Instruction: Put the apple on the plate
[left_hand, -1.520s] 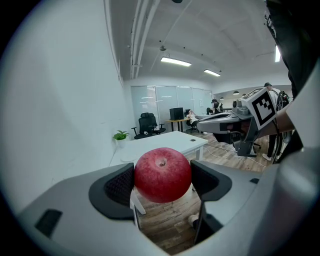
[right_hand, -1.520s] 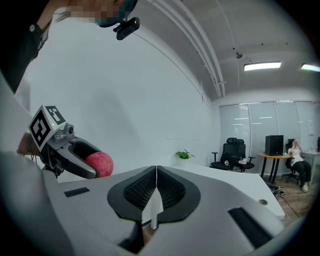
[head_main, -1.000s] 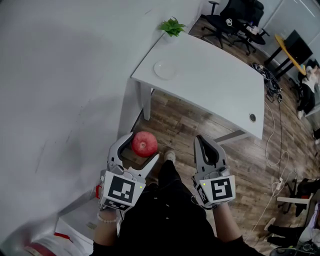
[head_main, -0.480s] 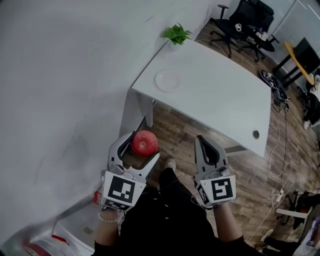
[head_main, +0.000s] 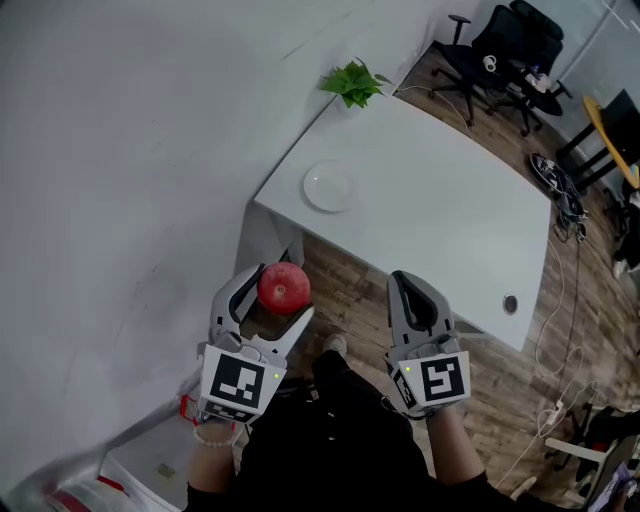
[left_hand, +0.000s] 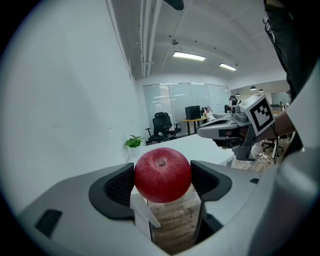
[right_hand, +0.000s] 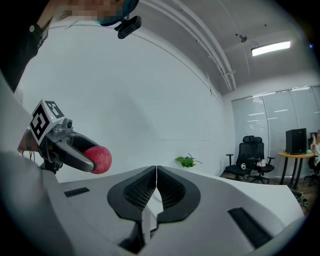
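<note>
"Head view, counts?"
"One apple, gripped by the left gripper, short of the table; one plate on it; right gripper clenched, empty."
"Versus earlier?"
"Table and plate nearer; apple held as before."

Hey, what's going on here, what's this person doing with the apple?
A person holds a gripper in each hand. The left gripper is shut on a red apple and holds it in the air above the wooden floor, short of the white table. The plate sits bare on that table near its corner, so the apple is not yet on it. The right gripper is shut and empty.
</note>
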